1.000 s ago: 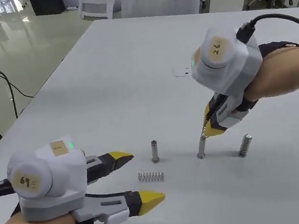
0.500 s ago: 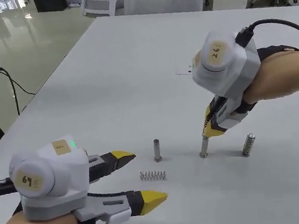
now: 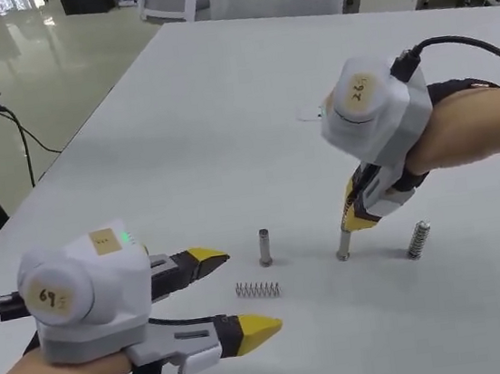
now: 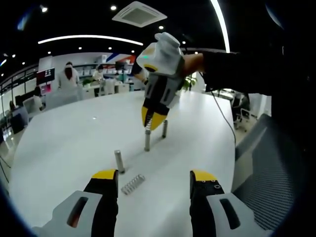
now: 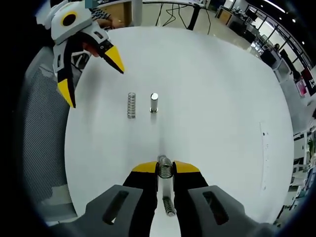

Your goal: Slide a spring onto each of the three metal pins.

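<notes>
I keep my right gripper (image 3: 356,219) clamped on a spring (image 5: 165,166) over the middle pin (image 3: 343,248), ready to thread the coil on. My left gripper (image 4: 153,178) hovers, jaws apart, facing the loose spring (image 3: 257,289) at six o'clock of the bare pin (image 3: 265,246). Open table (image 3: 180,141) runs to twelve; its edge falls away at nine.

There were three pins (image 3: 265,246) and three springs (image 3: 257,288): one spring (image 5: 166,170) pinched between the right gripper's (image 3: 354,220) fingertips, one lying ahead of the left gripper's (image 4: 153,174) parted fingertips, one sleeving a pin.
</notes>
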`<state>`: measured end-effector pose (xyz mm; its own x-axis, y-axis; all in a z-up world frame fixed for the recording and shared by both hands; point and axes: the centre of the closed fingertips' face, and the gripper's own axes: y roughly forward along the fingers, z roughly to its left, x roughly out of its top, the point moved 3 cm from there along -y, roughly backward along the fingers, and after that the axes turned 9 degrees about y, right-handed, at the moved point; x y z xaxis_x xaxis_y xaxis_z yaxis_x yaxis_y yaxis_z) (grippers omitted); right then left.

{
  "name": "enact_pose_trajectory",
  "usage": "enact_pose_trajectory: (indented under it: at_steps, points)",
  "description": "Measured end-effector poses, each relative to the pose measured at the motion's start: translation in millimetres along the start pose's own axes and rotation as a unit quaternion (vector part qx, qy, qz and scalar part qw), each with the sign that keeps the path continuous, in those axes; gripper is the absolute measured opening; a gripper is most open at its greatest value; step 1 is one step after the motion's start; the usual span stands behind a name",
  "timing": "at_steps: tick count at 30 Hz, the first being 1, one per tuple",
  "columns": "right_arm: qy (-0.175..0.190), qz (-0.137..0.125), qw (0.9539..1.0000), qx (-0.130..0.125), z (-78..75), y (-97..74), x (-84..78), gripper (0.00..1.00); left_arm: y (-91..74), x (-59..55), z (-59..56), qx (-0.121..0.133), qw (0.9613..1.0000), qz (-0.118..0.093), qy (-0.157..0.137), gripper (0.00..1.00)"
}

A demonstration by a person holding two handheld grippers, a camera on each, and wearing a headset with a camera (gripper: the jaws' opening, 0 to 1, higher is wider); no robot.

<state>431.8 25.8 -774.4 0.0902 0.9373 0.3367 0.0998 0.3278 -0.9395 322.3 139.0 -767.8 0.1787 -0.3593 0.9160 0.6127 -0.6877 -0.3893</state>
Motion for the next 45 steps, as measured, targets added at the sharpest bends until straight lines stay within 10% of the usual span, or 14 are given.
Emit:
enact_pose_trajectory:
  at_steps: [45]
  points:
    - [0.024,0.013,0.9996,0.006,-1.1,39.8,-12.7,0.08,2.7,-4.4,-0.3,-0.006,1.0000,0.007,-0.001,0.52]
